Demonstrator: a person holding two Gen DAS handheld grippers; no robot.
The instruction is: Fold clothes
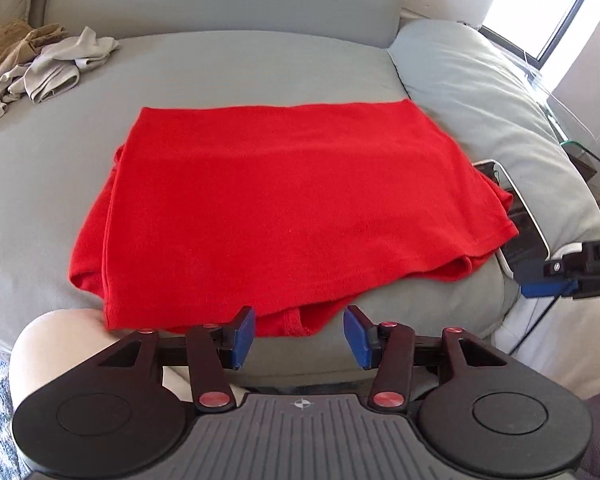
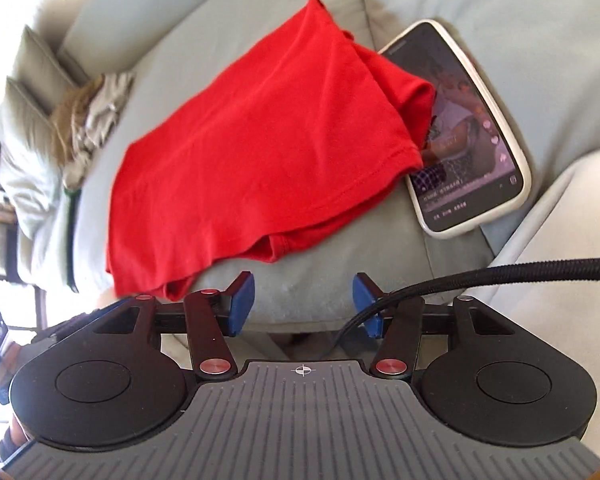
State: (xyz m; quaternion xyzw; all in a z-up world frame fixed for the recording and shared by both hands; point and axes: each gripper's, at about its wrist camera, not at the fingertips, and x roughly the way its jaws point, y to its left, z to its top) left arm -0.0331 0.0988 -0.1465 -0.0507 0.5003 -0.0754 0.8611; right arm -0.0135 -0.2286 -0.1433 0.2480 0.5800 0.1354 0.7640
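A red garment [image 1: 284, 208] lies folded into a flat rectangle on the grey sofa seat [image 1: 52, 168]. My left gripper [image 1: 299, 336] hovers at the garment's near edge, open, its blue pads apart with nothing between them. In the right wrist view the same red garment [image 2: 260, 160] stretches away to the upper left. My right gripper [image 2: 303, 304] is open over bare cushion just off the garment's near right corner, holding nothing. Its blue tip [image 1: 548, 276] shows at the right edge of the left wrist view.
A phone [image 2: 468, 132] with a lit screen lies on the cushion, its corner tucked under the garment's right side. A heap of beige and brown clothes [image 1: 40, 64] sits at the seat's far left. A black cable [image 2: 500, 276] runs past my right gripper. A bare knee [image 1: 56, 344] is near left.
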